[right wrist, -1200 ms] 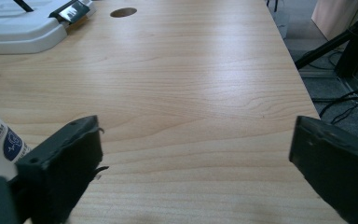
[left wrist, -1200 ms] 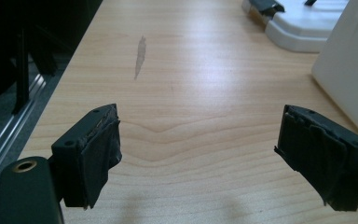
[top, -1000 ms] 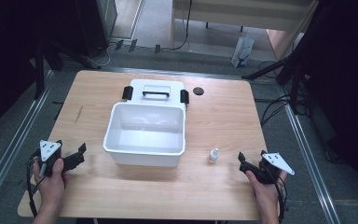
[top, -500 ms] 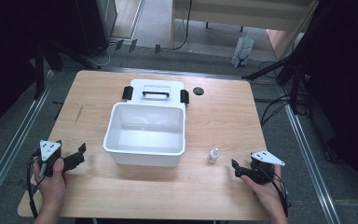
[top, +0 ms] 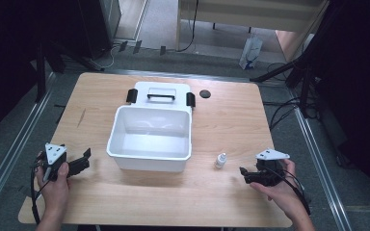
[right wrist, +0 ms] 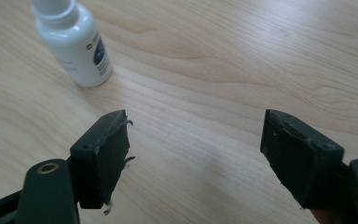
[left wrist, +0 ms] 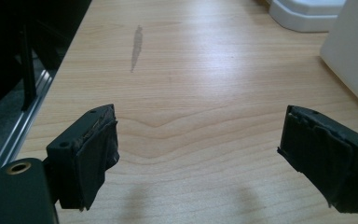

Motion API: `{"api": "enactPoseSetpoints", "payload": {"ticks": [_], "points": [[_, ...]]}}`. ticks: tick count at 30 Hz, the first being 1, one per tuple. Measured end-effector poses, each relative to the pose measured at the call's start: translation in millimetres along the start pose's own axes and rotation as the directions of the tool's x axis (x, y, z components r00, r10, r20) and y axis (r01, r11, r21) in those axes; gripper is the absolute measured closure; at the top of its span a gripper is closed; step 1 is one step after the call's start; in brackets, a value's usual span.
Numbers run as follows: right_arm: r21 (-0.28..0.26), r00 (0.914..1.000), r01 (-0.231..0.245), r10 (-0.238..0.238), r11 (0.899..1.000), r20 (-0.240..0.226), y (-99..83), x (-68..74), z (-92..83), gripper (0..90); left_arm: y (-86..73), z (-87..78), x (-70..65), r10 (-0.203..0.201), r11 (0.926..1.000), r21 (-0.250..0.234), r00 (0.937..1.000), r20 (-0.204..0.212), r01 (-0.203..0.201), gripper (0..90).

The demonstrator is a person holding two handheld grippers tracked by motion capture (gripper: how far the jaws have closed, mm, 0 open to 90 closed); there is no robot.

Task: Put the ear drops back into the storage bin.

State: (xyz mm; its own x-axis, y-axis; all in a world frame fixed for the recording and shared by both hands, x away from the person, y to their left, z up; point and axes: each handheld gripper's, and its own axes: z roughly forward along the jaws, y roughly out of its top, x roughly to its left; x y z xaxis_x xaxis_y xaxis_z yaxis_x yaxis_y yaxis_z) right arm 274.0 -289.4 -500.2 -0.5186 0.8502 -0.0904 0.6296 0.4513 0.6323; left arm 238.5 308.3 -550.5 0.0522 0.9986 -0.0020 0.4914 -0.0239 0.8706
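A small white bottle (top: 220,160) stands upright on the wooden table (top: 221,120), right of a white bin (top: 150,138). In the right gripper view the bottle (right wrist: 74,44) sits at the upper left, ahead of the jaws and apart from them. My right gripper (top: 243,174) hovers to the bottle's right and points left toward it; its jaws have just been closing, nothing lies between them, and it is still open (right wrist: 196,144). My left gripper (top: 84,161) rests near the table's left front, open and empty (left wrist: 198,149), pointing at the bin's side.
The bin is empty, and its white lid (top: 161,94) with a black handle and black clips lies behind it. A small black disc (top: 204,94) lies at the back right. The bin's wall (left wrist: 354,60) shows at the right of the left gripper view.
The right hand has lifted and shifted left toward the bottle, turning its gripper to point at it. The left hand has stayed put.
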Motion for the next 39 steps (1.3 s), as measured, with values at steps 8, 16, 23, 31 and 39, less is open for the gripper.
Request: {"api": "enactPoseSetpoints", "payload": {"ticks": [8,16,23,31,39], "points": [[0.156,0.9886,0.141,-0.130,0.978,-0.076,26.5,5.9,-2.0,33.1,0.4,0.8,-2.8,0.026,0.9996,0.014,0.9996,-0.006,-0.026,13.3],[0.376,0.9526,0.296,-0.243,0.878,-0.183,70.2,18.7,0.2,48.2,0.6,1.3,-2.7,0.024,0.9995,0.019,0.9997,-0.002,-0.024,13.4],[0.399,0.9342,0.344,-0.267,0.850,-0.237,103.1,28.1,-6.1,53.4,0.8,1.5,-2.6,0.024,0.9995,0.022,0.9997,0.000,-0.024,13.6],[0.418,0.9220,0.384,-0.316,0.823,-0.224,117.1,43.2,-2.9,49.5,0.8,1.7,-3.5,0.033,0.9992,0.022,0.9994,-0.005,-0.033,14.0],[0.432,0.9100,0.415,-0.361,0.801,-0.204,122.8,57.6,12.2,56.7,0.8,1.7,-4.8,0.045,0.9987,0.024,0.9990,-0.006,-0.045,14.1]]}}
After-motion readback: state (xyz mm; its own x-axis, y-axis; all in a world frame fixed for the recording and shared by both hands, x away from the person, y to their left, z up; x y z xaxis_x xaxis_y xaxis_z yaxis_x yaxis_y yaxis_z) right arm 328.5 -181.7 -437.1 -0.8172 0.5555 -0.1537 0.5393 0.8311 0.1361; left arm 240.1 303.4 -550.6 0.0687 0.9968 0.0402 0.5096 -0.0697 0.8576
